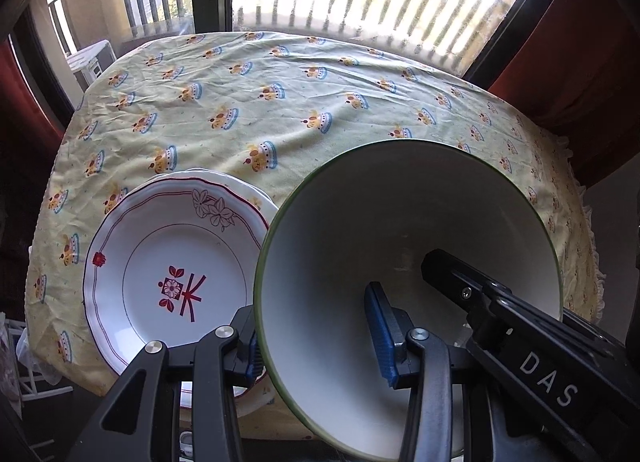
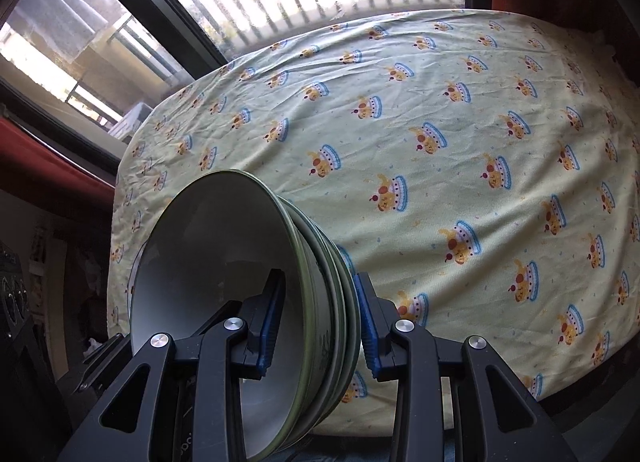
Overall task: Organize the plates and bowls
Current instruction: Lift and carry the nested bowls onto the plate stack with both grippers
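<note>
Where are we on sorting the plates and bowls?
Done: plates sit stacked on the tablecloth. In hand: the nested bowl stack, green-rimmed, is clamped on opposite walls by left gripper and right gripper. Left: setting it down.

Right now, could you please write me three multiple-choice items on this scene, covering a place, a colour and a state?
1. Where do the plates lie?
A. left of the bowls
B. inside the bowls
C. on the window sill

2. What colour is the bowls' rim?
A. red
B. green
C. blue

3. How does the right gripper stand?
A. open above the tablecloth
B. shut on a plate
C. shut on the stacked bowls' walls

Answers: 1 A, the left wrist view shows them beside the bowls; 2 B, a green edge rings it; 3 C, its pads clamp the nested walls.
</note>
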A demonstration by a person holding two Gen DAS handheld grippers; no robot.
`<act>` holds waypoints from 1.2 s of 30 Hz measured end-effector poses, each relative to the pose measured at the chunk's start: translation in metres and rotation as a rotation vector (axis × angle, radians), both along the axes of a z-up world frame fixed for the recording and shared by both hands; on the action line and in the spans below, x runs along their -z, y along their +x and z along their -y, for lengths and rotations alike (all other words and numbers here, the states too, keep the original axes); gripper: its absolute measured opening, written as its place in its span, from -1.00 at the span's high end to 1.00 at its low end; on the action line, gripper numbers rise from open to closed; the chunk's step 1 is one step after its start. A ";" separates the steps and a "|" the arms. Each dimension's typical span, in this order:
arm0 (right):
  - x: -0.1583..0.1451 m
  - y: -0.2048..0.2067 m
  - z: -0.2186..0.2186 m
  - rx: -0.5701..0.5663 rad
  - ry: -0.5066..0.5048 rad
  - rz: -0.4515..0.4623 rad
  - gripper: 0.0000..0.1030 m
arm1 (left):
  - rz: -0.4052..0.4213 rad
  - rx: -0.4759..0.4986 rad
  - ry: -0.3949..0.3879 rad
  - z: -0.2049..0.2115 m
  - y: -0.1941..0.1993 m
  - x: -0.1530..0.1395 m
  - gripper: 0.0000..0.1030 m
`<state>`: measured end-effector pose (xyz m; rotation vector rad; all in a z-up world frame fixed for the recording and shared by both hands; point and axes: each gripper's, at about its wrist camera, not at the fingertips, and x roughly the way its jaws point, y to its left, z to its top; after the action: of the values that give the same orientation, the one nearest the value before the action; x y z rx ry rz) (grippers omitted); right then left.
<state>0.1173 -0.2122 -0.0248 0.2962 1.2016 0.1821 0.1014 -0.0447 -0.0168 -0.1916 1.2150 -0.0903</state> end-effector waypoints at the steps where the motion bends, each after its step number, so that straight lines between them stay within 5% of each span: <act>1: -0.003 -0.001 -0.005 0.001 -0.003 0.008 0.27 | 0.005 0.001 0.001 -0.006 0.000 -0.001 0.18; 21: 0.000 0.009 -0.121 0.000 -0.026 -0.014 0.27 | -0.045 -0.017 -0.028 -0.115 0.000 0.013 0.18; 28: 0.015 0.009 -0.143 0.019 -0.035 -0.064 0.27 | -0.098 0.001 -0.043 -0.133 0.004 0.030 0.18; 36: 0.018 0.014 -0.150 0.076 -0.069 -0.067 0.27 | -0.063 0.074 0.002 -0.129 0.013 0.029 0.22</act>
<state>0.1314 -0.0621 -0.0433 0.2894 1.2580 0.0646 0.1142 0.0838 -0.0457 -0.1483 1.2856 -0.1484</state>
